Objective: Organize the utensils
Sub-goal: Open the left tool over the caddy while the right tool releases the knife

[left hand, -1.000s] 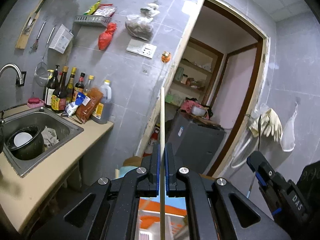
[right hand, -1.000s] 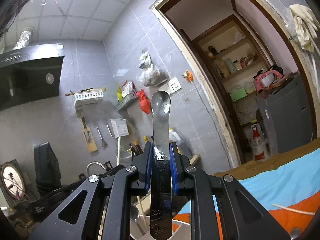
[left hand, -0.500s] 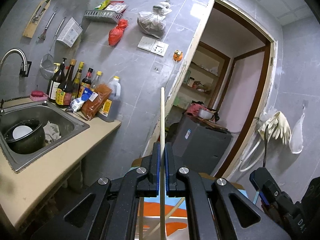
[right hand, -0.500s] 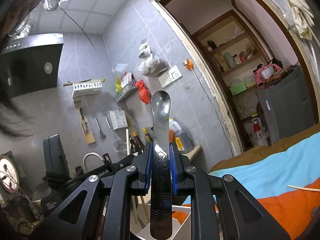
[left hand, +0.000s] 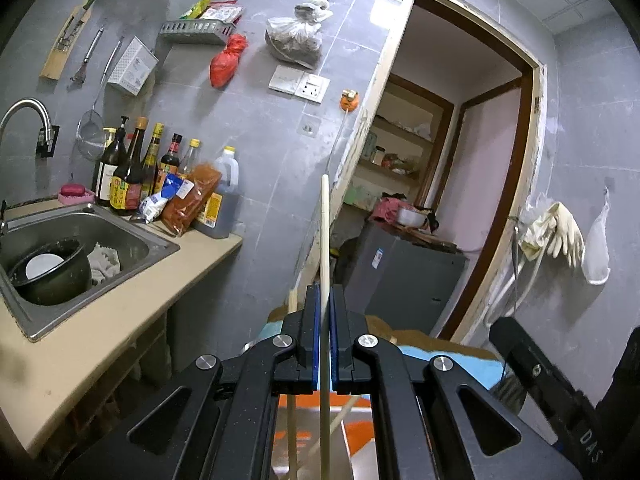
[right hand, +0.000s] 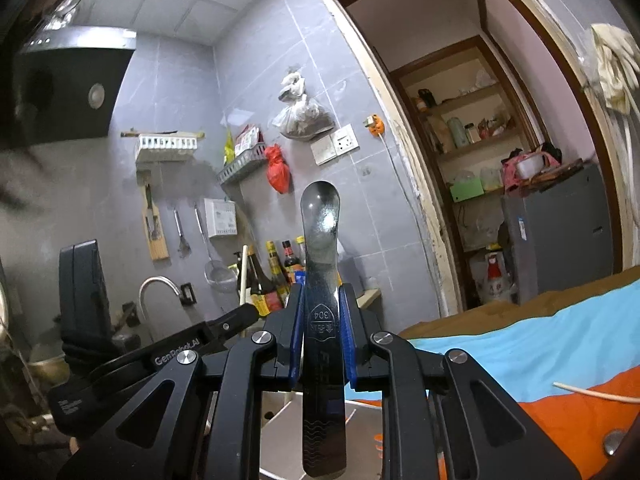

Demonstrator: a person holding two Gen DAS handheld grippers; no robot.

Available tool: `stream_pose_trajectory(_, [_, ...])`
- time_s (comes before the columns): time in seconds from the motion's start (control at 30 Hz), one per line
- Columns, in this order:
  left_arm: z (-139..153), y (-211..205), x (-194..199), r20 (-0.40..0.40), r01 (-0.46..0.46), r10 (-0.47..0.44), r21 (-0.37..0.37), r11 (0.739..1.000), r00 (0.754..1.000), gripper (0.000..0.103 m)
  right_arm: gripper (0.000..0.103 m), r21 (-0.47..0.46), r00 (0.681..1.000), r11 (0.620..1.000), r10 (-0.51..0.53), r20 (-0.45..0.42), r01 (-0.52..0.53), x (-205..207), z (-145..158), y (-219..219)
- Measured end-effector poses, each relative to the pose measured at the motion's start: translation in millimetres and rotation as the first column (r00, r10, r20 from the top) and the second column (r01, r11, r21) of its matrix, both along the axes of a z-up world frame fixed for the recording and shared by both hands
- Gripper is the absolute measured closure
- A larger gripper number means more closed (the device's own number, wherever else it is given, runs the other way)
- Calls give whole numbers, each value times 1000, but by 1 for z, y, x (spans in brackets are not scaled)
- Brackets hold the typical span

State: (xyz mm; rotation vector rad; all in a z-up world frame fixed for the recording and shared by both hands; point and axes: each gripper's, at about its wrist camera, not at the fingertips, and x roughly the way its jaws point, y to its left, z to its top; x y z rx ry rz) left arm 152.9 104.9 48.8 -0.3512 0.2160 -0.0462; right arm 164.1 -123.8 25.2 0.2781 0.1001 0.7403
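My left gripper (left hand: 325, 296) is shut on a pale wooden chopstick (left hand: 325, 232) that stands upright between the blue pads. Below the fingers more chopsticks (left hand: 293, 420) stand in a holder that is mostly hidden. My right gripper (right hand: 323, 300) is shut on a steel spoon (right hand: 321, 232), bowl end up, handle hanging down over a white utensil holder (right hand: 280, 420). The left gripper (right hand: 240, 316) with its chopstick shows at the left of the right wrist view. A loose chopstick (right hand: 592, 393) lies on the orange and blue cloth.
A counter (left hand: 120, 312) with a steel sink (left hand: 132, 240), a dark pot (left hand: 52, 276) and sauce bottles (left hand: 132, 172) is at the left. A doorway (left hand: 460, 160) with a grey cabinet (left hand: 404, 276) is ahead. The blue and orange cloth (right hand: 540, 340) covers the table below.
Both grippers have shifted slightly, still holding their utensils; the left view has tilted down and the white holder and chopsticks below have come more into view.
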Motion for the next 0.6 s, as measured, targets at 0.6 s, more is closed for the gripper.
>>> stream_pose_trajectory(0.6, [9,-3,-6,-110,33,-31,13,999,993,75,76,6,1000,1000,-5,13,5,-13,33,-14])
